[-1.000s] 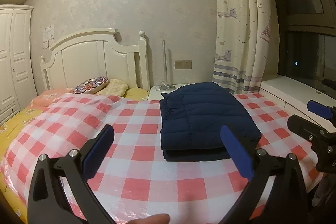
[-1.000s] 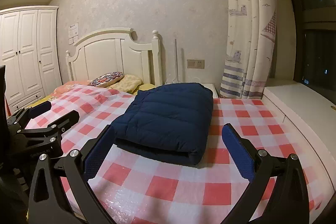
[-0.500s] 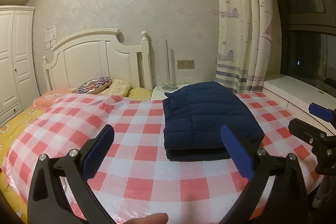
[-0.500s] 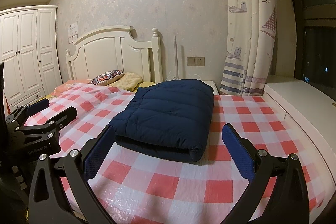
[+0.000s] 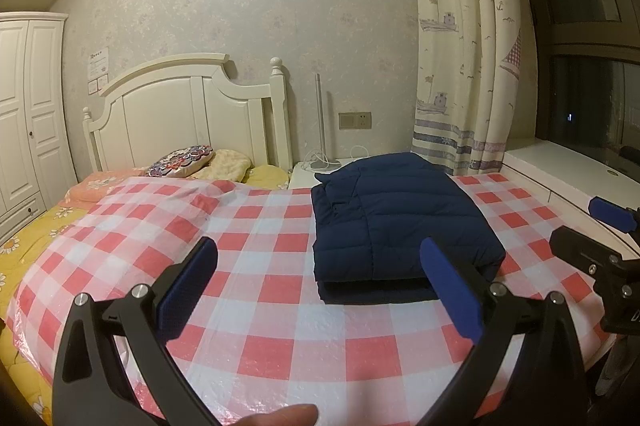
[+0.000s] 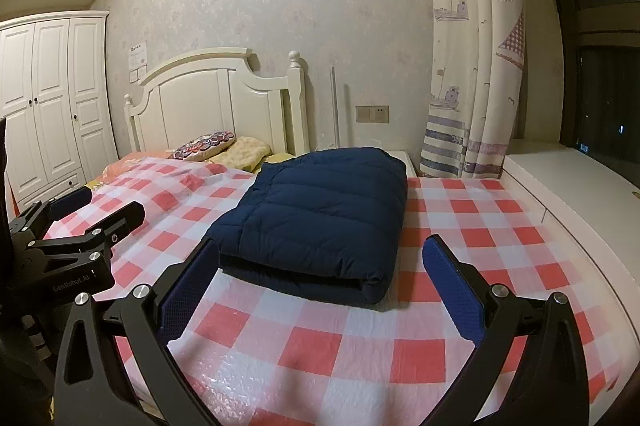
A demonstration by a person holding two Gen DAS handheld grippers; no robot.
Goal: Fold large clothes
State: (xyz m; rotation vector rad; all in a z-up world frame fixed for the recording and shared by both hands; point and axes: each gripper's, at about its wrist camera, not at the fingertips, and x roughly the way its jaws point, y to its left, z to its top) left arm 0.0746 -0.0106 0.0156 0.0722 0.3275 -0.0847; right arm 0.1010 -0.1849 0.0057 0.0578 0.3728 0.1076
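Lying folded into a neat rectangle, the navy jacket (image 5: 400, 218) sits right of centre in the left view, on the checked cover (image 5: 260, 226). Over the last second both cameras have drawn back slightly and risen. The left claw (image 5: 318, 290) and right claw (image 6: 320, 282) are spread wide, holding nothing, clear of the jacket. I judge the folding finished, hands retreating.
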